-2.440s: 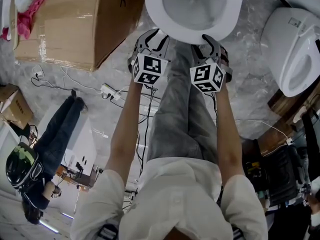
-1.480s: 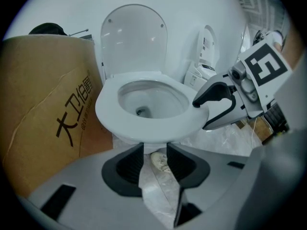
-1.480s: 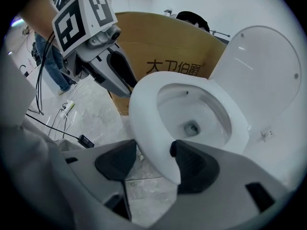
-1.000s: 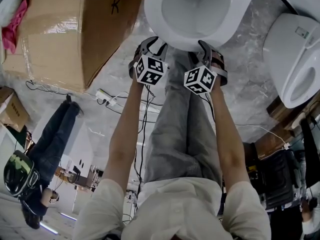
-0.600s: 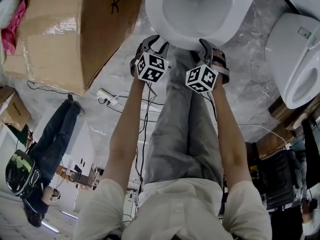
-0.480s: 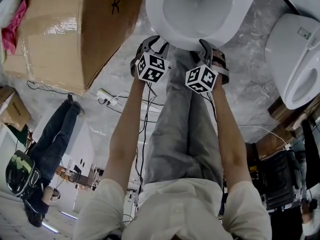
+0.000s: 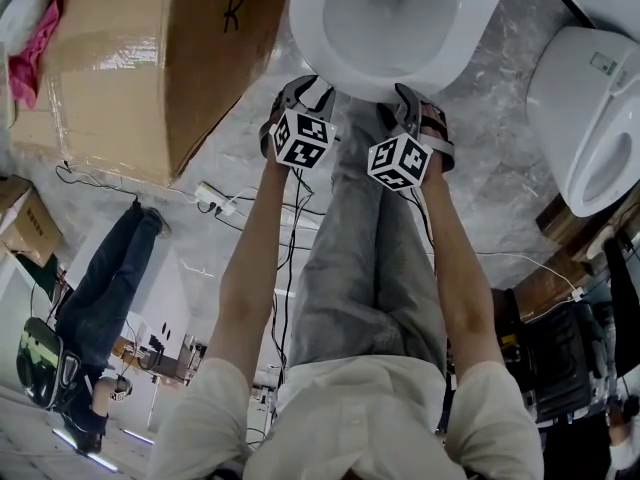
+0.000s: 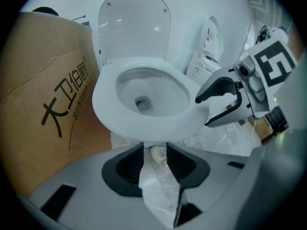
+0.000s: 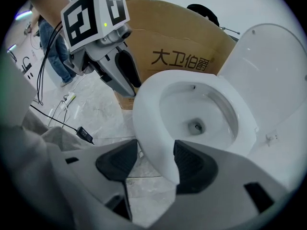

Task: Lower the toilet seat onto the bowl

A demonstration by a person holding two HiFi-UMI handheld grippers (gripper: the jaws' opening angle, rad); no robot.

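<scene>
Two grippers barely budge from half a second ago. The left gripper (image 8: 155, 159) has its jaws spread, the toilet seat (image 8: 144, 123) just above and ahead. The right gripper (image 9: 154, 163) has wide jaws now closing, with the seat's front edge between them, flat on the bowl (image 9: 192, 111).

Directions as clock face in head view, 12 o'clock = ahead of wearer.
- Toilet bowl (image 7: 400, 13) at 12 o'clock; seat (image 8: 144, 123) lying on bowl; lid (image 8: 134, 25) upright behind them.
- Cardboard box (image 7: 150, 58) at 10 o'clock, just beside bowl.
- Cloth (image 7: 35, 48) at far edge of box, 10 o'clock.
- Second toilet (image 7: 590, 108) at 2 o'clock, apart from first.
- Power strip (image 7: 212, 190) on floor at 9 o'clock, near box.
- Small box (image 7: 25, 223) farther out, 9 o'clock.
- Another person (image 7: 100, 288) at 8 o'clock.
</scene>
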